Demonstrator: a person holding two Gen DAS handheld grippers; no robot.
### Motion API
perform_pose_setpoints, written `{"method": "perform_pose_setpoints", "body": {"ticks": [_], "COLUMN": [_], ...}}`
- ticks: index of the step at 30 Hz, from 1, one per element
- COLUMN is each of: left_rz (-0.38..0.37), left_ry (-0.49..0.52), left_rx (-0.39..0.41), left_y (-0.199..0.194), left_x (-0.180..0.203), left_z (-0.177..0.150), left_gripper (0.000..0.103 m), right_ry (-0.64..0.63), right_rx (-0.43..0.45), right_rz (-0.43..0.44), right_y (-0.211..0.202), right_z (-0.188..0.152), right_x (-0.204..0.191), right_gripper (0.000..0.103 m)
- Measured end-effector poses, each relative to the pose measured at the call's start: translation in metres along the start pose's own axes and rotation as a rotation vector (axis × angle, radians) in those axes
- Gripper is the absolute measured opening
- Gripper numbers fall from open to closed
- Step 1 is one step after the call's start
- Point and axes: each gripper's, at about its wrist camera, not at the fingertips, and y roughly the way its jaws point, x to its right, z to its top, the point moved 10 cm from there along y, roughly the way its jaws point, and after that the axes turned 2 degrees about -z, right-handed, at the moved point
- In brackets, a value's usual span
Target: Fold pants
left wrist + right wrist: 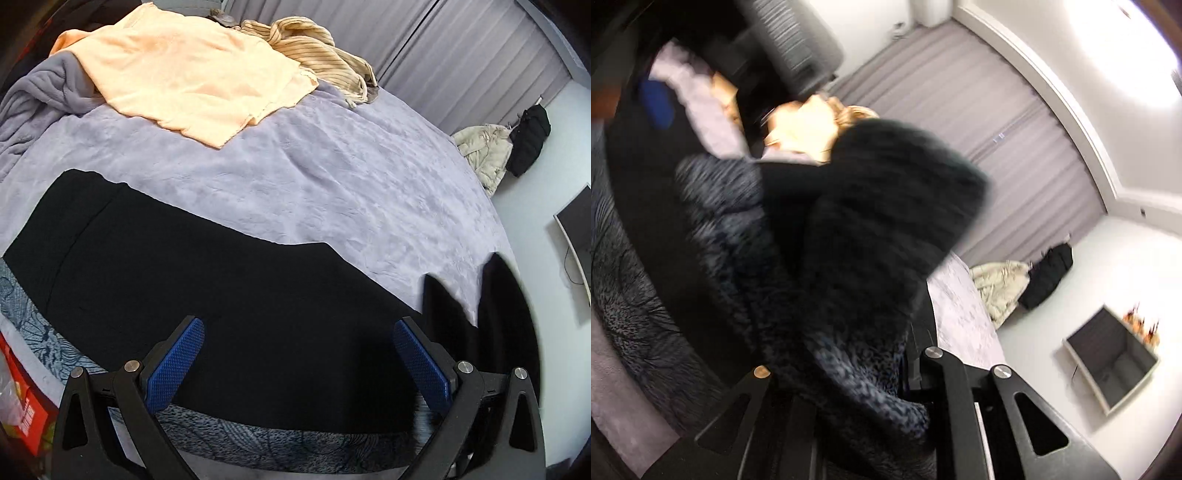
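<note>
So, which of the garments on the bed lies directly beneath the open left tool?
The black pants, spread flat; the peach cloth and striped sweater lie beyond.

A lilac blanket covers the bed. At its far side lie a peach cloth and, touching it, a striped beige sweater. Grey curtains hang behind. A red box sits low left.

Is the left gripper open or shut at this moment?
Open. In the left wrist view the left gripper has its two blue pads standing far apart above the black pants, with nothing pinched between them.
</note>
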Motion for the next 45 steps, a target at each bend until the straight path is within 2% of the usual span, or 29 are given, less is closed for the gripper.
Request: {"method": "perform_pose_setpoints", "body": {"ticks": [4,8,12,14,16,18,21,23,26,28,30,32,33,34,38,42,43,45], "left_rz": [-0.025,0.065,0.084,0.044,0.044,-0.013,-0.098,-0.079,0.009,0.009,0.021,0.055,0.068,0.077,0.094,0.116,0.113,0.12], "left_ry": [0.131,0.263,0.236,0.201,0.207,0.213,0.264,0.332,0.387,0.367,0.36,0.376,0.382,0.388,0.383,0.389,0.388,0.394], "left_rx": [-0.025,-0.091,-0.179,-0.194,-0.14,-0.097,-0.09,-0.149,-0.262,-0.31,-0.297,-0.279,-0.277,-0.276,-0.27,-0.258,-0.259,-0.256], "left_y": [0.01,0.04,0.062,0.058,0.041,0.023,0.014,0.029,0.067,0.083,0.085,0.084,0.085,0.086,0.087,0.088,0.088,0.089], "left_x": [0.025,0.042,0.028,0.024,0.02,0.028,0.051,0.059,0.049,0.041,0.036,0.036,0.035,0.034,0.032,0.03,0.03,0.031], "left_z": [-0.006,-0.024,-0.033,-0.031,-0.018,-0.007,-0.002,-0.013,-0.035,-0.045,-0.045,-0.045,-0.046,-0.047,-0.048,-0.049,-0.049,-0.05], "left_gripper": [0.103,0.103,0.103,0.103,0.103,0.103,0.103,0.103,0.103,0.103,0.103,0.103,0.103,0.103,0.103,0.103,0.103,0.103], "right_ry": [-0.122,-0.159,-0.185,-0.189,-0.179,-0.174,-0.176,-0.168,-0.16,-0.173,-0.174,-0.162,-0.152,-0.145,-0.157,-0.153,-0.136,-0.062], "right_rx": [-0.017,-0.021,-0.026,-0.019,-0.015,-0.015,-0.009,-0.009,-0.009,-0.02,-0.021,-0.007,0.0,0.005,-0.021,-0.089,-0.103,-0.074], "right_rz": [-0.001,-0.02,-0.031,-0.033,-0.028,-0.025,-0.041,-0.047,-0.056,-0.05,-0.046,-0.08,-0.102,-0.13,-0.197,-0.27,-0.263,-0.173], "right_y": [0.008,0.011,0.014,0.014,0.014,0.016,0.016,0.015,0.006,0.0,-0.004,-0.01,-0.01,-0.013,-0.019,-0.019,-0.017,-0.02], "right_z": [-0.007,-0.012,-0.013,-0.013,-0.013,-0.013,-0.015,-0.014,-0.017,-0.027,-0.029,-0.031,-0.036,-0.042,-0.08,-0.137,-0.152,-0.164], "right_x": [-0.041,-0.049,-0.052,-0.052,-0.051,-0.051,-0.051,-0.051,-0.055,-0.06,-0.059,-0.049,-0.041,-0.032,-0.007,0.027,0.036,0.038], "right_gripper": [0.014,0.014,0.016,0.016,0.017,0.017,0.017,0.017,0.017,0.026,0.033,0.051,0.068,0.08,0.082,0.083,0.084,0.084]}}
